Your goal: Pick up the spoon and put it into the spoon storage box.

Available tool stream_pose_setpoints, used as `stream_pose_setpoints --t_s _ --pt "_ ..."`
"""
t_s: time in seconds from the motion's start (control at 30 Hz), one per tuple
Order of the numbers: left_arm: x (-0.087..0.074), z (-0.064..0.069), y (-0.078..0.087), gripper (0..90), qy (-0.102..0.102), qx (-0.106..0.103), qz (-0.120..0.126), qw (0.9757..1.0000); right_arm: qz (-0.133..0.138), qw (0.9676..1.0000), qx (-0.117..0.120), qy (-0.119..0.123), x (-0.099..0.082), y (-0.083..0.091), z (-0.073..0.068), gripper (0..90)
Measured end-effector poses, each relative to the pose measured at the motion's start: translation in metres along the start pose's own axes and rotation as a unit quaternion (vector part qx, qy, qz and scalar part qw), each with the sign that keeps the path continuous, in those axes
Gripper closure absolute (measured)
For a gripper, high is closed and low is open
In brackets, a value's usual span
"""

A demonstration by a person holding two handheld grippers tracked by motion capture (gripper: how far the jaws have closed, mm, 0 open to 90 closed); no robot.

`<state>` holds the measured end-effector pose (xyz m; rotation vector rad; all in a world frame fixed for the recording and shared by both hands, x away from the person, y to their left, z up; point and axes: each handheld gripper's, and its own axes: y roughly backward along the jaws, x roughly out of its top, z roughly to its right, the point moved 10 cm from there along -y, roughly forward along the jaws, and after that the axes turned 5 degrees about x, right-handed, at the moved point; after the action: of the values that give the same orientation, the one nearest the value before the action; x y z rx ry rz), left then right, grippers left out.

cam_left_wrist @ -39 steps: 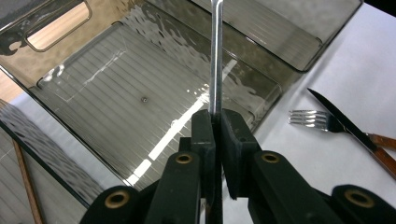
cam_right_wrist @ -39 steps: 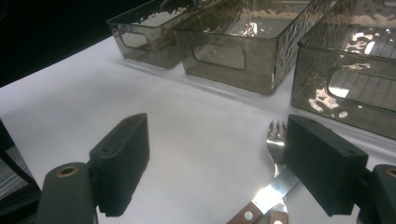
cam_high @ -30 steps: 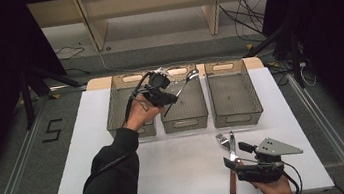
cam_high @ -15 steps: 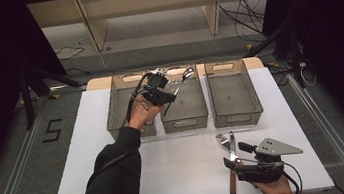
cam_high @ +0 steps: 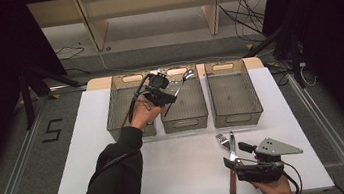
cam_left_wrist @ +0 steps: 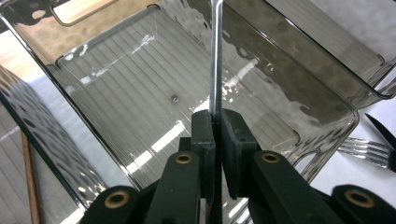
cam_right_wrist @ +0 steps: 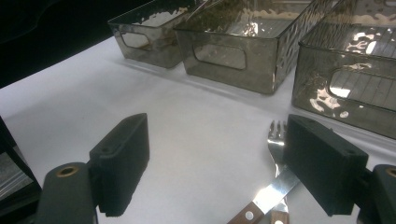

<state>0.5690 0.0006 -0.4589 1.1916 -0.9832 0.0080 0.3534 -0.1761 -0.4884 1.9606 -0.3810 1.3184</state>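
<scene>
Your left gripper (cam_high: 172, 97) holds its jaws clamped on the thin handle of a spoon (cam_high: 186, 77) above the middle bin (cam_high: 185, 120); gripped so narrowly, the spoon may swivel and strike the bin wall on release. Your right gripper (cam_high: 232, 162) rests on the tabletop (cam_high: 178, 161), jaws apart, over a fork (cam_right_wrist: 277, 135) and a wooden-handled knife (cam_right_wrist: 261, 198). The left gripper view shows the pinch itself; the high view shows the spoon's bowl.

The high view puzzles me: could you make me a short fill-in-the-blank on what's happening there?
1. The left gripper has its fingers closed on a ____.
2. That gripper hangs over the ____ of the three bins.
3. The right gripper has its fingers ____.
4. Beside the knife on the table lies a ____.

Missing words: spoon; middle; open; fork
</scene>
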Motion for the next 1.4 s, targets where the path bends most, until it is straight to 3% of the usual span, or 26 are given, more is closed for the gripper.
stream_pose_setpoints --t_s 0.67,0.77,0.93,1.27,1.4 --pt "-0.010 -0.001 -0.012 81.8 0.012 0.006 -0.027 0.9996 0.000 1.0000 0.000 0.001 0.000 0.000 0.000 23.7" --pt "-0.008 0.001 -0.011 70.0 0.017 0.000 -0.025 0.9995 0.000 1.0000 -0.001 0.000 0.000 0.000 0.000 23.7" --pt "-0.006 0.005 -0.004 59.5 0.011 -0.003 -0.026 0.9996 0.001 1.0000 -0.001 0.000 0.000 0.000 0.000 23.6" --pt "-0.012 0.007 0.009 43.8 0.014 -0.015 -0.026 0.9994 0.001 1.0000 -0.001 0.000 0.000 0.000 0.000 23.6" --pt "-0.012 0.009 0.016 39.7 0.021 -0.022 -0.015 0.9994 0.000 1.0000 -0.001 0.001 0.000 0.000 0.000 23.6"
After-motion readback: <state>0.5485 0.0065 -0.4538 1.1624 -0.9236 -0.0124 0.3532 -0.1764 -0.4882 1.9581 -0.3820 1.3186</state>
